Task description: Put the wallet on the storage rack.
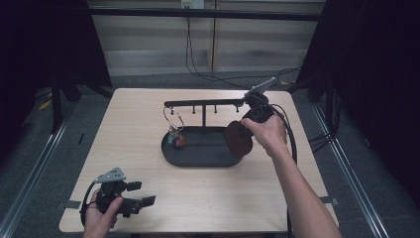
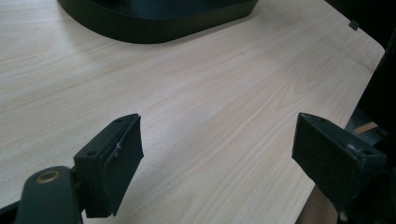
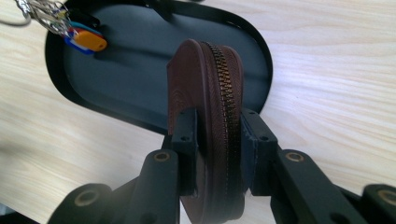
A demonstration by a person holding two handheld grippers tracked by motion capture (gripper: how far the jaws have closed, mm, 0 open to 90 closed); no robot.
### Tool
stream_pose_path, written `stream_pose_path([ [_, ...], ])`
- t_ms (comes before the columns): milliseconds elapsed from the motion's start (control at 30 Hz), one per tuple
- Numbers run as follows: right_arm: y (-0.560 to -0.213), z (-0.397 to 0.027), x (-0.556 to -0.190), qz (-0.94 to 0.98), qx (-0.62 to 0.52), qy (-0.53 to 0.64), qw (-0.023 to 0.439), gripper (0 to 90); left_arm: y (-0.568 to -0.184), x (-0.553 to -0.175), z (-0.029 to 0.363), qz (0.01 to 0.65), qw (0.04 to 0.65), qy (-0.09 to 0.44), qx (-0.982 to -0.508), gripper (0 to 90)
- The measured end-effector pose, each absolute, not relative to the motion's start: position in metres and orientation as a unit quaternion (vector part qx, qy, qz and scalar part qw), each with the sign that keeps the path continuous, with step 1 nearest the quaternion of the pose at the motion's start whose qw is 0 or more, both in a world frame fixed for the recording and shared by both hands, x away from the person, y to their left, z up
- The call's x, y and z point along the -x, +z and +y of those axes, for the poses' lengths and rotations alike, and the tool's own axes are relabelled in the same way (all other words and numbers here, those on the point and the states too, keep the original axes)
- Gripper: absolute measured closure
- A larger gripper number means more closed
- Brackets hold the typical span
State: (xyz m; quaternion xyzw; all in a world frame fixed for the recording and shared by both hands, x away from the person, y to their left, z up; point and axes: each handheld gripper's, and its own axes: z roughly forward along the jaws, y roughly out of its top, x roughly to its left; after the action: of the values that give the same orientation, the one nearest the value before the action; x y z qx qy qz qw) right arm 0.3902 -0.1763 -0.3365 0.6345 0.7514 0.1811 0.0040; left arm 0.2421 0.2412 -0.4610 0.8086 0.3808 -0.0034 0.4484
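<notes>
A brown round zip pouch hangs edge-up over the right end of a black oval tray. My right gripper is shut on it, one pad on each flat side, with the zipper facing the camera. A key ring with coloured tags hangs from the left hook of the black rack that rises from the tray. My left gripper is held near the table's front left corner, open, with nothing between its jaws.
The tray stands at the middle of a light wooden table, and its near rim lies ahead of the left gripper. Cables trail off the table's back right. Dark curtains stand on both sides.
</notes>
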Motion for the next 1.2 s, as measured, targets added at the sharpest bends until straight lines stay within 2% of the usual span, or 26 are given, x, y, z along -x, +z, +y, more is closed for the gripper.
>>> stream_pose_path([
  [100, -0.342, -0.18, -0.394, 0.737, -0.643, 0.205, -0.022, 71.3, -0.461, -0.242, 0.241, 0.38, 0.448, -0.004, -0.809, 16.2],
  [233, -0.35, -0.182, -0.396, 0.729, -0.652, 0.208, -0.019, 71.7, -0.461, -0.242, 0.24, 0.381, 0.448, -0.004, -0.809, 16.2],
  [567, -0.366, -0.183, -0.402, 0.703, -0.662, 0.255, -0.057, 72.1, -0.461, -0.242, 0.24, 0.38, 0.446, -0.004, -0.811, 16.2],
  [1200, -0.394, -0.19, -0.405, 0.673, -0.675, 0.293, -0.074, 72.1, -0.46, -0.24, 0.24, 0.373, 0.448, -0.003, -0.812, 16.2],
])
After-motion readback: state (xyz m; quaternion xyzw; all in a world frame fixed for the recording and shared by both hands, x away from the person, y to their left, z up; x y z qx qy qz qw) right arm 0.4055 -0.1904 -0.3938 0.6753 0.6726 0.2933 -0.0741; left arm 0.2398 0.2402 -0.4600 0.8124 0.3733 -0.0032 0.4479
